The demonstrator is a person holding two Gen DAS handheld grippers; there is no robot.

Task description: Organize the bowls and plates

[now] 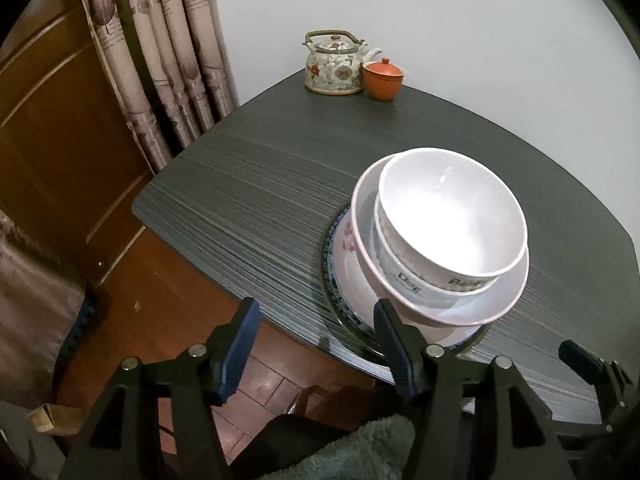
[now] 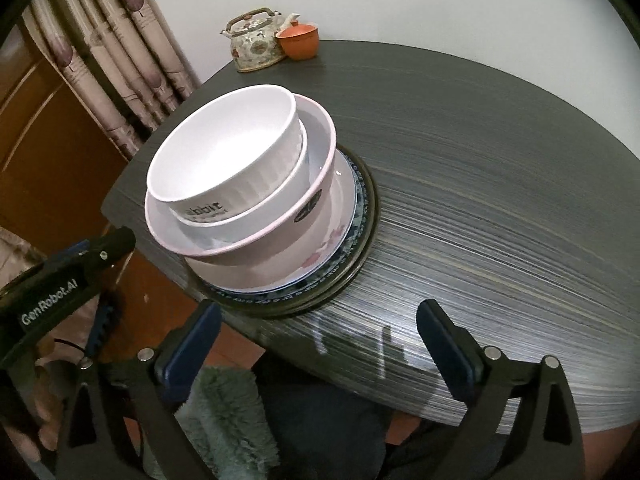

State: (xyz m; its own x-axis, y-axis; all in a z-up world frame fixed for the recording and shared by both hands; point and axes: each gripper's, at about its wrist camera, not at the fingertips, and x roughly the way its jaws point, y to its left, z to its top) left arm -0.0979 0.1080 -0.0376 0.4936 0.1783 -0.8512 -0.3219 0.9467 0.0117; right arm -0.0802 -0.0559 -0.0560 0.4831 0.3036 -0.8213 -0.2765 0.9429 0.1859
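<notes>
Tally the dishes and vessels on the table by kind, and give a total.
Bowls: 3, nested: top white bowl, second white bowl, pink-rimmed bowl.
Plates under them: at least 3: floral plate, blue-patterned plate, dark-rimmed plate.
Teapot: 1.
Orange lidded cup: 1.
Total: 8.

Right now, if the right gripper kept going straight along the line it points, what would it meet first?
Probably bare tabletop. The open right gripper aims just right of the stacked bowls and plates; nothing lies between, though depth is unclear.
</notes>
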